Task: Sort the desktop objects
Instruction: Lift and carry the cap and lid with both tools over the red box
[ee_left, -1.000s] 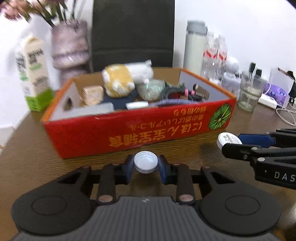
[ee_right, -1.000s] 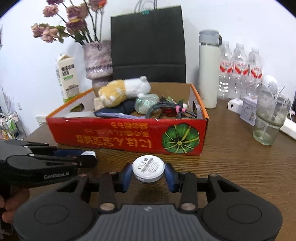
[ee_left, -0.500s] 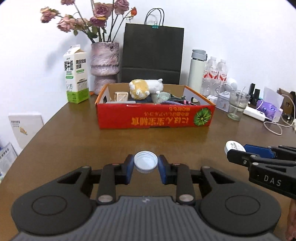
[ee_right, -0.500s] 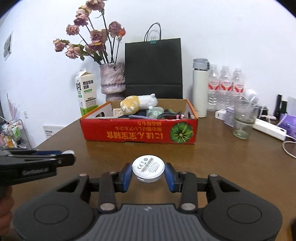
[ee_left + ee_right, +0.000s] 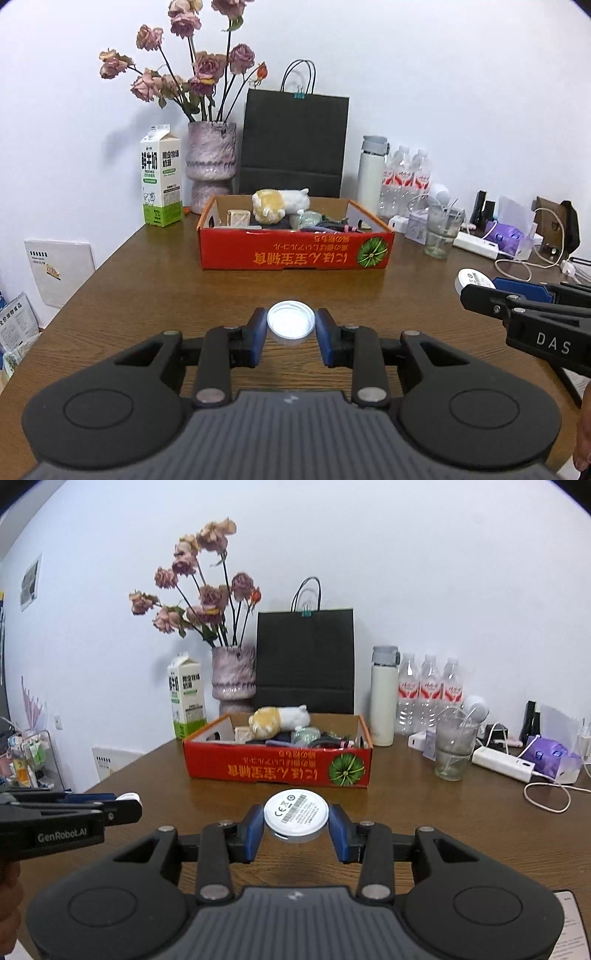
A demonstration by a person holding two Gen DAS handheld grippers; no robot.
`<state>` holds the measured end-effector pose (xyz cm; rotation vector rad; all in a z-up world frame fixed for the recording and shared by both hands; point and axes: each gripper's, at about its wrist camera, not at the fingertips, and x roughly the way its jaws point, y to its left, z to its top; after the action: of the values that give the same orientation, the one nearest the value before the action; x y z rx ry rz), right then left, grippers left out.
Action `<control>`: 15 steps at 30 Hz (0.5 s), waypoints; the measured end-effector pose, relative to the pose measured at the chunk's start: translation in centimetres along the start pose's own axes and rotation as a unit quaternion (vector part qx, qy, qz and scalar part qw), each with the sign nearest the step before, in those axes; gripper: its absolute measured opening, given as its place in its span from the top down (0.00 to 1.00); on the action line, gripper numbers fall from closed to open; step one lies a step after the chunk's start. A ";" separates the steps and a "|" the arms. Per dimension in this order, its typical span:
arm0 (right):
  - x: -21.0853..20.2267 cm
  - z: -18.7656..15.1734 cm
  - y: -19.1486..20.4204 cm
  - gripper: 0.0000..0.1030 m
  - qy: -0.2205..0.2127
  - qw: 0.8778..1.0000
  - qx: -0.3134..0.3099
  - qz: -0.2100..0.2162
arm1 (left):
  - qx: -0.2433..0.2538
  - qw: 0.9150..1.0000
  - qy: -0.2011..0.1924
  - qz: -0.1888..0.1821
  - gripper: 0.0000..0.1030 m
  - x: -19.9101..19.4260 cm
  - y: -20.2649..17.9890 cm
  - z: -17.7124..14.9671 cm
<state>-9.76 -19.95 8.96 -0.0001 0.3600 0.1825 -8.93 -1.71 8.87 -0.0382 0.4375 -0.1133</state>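
Cap [image 5: 290, 324] in my left tongs [image 5: 290, 330], puck [image 5: 296, 815] in right tongs [image 5: 296, 829]; carrying both, box [image 5: 295, 253] mid-frame comes next.

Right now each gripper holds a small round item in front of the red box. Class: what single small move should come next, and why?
Probably carry the left gripper forward over the red box before letting go. Its white bottle cap is clamped between the pads above bare table, well short of the box, and the right gripper likewise grips a white round disc.
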 end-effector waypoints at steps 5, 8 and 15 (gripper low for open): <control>-1.3 0.1 0.0 0.64 -0.010 1.000 0.004 -0.002 | 0.001 1.000 -0.010 -0.001 0.72 -0.9 -0.2 0.1; -1.4 0.2 -0.1 0.64 -0.013 1.000 0.006 -0.001 | 0.000 1.000 -0.009 0.000 0.72 -0.9 -0.2 0.0; 0.9 0.8 -1.0 0.64 -0.004 1.000 0.008 0.000 | -0.005 1.000 0.003 -0.010 0.72 1.6 0.4 1.2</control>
<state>-8.54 -20.71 9.34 0.0160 0.3532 0.1793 -6.88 -1.51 9.27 -0.0511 0.4435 -0.1304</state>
